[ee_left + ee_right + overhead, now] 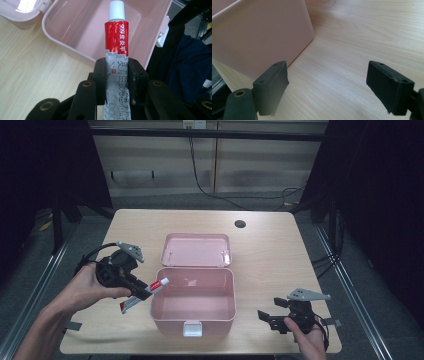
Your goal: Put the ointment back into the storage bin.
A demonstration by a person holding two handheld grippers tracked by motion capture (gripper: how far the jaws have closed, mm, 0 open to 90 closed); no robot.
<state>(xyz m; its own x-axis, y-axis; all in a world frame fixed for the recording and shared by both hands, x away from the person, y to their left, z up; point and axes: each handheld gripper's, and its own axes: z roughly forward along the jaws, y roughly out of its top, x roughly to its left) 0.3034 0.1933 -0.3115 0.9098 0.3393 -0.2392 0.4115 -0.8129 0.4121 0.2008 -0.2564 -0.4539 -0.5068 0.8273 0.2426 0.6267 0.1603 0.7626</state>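
A red and silver ointment tube with a white cap is clamped in my left gripper, which is shut on its silver lower half. The tube points its cap over the left rim of an open pink plastic box. In the left gripper view the box lies just beyond the tube tip. The box's lid is folded back flat on the table behind it. My right gripper stands open near the table's front right, to the right of the box, with nothing between its fingers.
The light wooden table has a round cable hole at the back right. A white latch sits on the box's front wall. Dark floor and metal rails surround the table.
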